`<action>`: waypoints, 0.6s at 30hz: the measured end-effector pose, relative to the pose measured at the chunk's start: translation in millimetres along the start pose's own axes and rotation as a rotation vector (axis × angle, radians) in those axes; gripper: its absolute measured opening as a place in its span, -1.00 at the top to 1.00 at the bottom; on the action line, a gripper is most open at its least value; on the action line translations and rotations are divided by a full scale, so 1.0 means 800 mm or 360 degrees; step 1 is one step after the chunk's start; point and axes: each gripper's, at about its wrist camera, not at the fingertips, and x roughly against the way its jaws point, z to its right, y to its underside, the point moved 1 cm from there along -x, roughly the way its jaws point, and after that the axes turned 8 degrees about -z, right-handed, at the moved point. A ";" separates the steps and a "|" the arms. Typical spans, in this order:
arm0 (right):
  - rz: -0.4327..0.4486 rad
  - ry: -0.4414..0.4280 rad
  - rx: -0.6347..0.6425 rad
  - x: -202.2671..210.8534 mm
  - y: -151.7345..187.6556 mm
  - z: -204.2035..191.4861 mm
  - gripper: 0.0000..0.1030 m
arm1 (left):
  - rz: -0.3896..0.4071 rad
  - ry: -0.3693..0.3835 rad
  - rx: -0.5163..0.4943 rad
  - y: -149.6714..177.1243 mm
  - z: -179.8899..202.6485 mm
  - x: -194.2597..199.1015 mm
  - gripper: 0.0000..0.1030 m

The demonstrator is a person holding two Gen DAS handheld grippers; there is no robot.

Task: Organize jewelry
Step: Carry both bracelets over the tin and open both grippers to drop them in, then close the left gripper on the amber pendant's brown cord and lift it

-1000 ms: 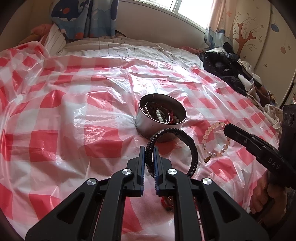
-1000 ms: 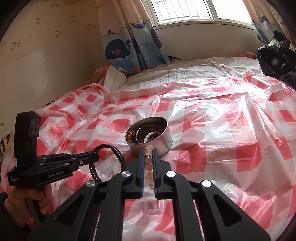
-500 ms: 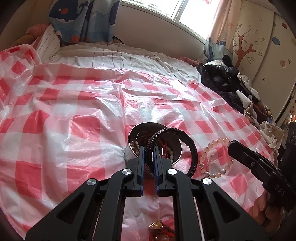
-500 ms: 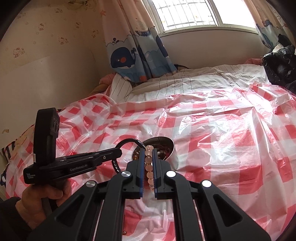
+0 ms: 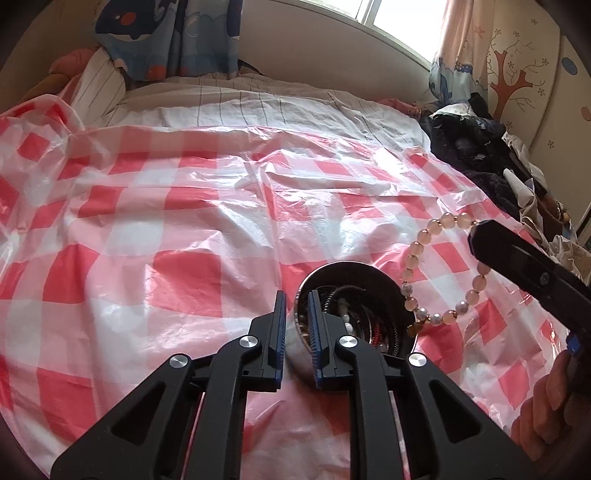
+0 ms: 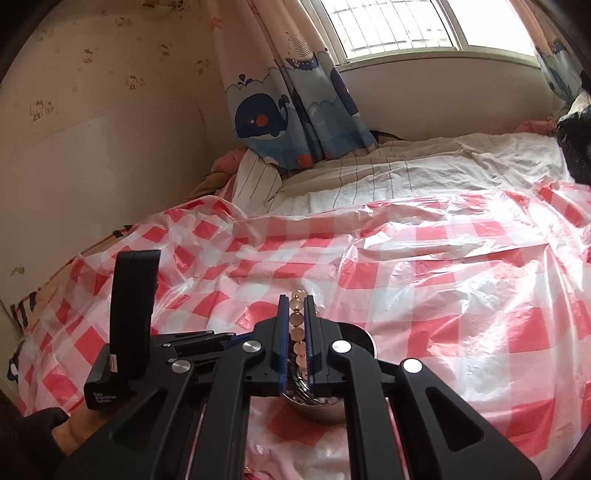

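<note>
A round metal tin (image 5: 373,275) holding several bracelets sits on the red-and-white checked plastic sheet (image 5: 184,236). My left gripper (image 5: 296,314) is open and empty, its fingertips at the tin's near left rim. A black braided bracelet (image 5: 399,334) lies inside the tin. My right gripper (image 6: 296,317) is shut on a pink bead bracelet (image 6: 297,325), which hangs beside the tin's right rim in the left wrist view (image 5: 413,258). In the right wrist view the tin (image 6: 321,406) shows just below the fingers.
The sheet covers a bed with a striped white quilt (image 5: 277,110) beyond it. Dark clothes (image 5: 476,147) are piled at the right edge. A whale-print curtain (image 6: 295,107) and a window (image 6: 391,26) stand behind the bed.
My left gripper opened and let the black braided bracelet drop into the tin. Both grippers moved forward over the tin, the right one still carrying the bead bracelet.
</note>
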 end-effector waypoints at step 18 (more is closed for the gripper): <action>-0.0304 0.0354 0.0015 0.051 0.126 -0.003 0.18 | -0.0121 -0.0143 -0.0235 0.152 0.020 0.086 0.13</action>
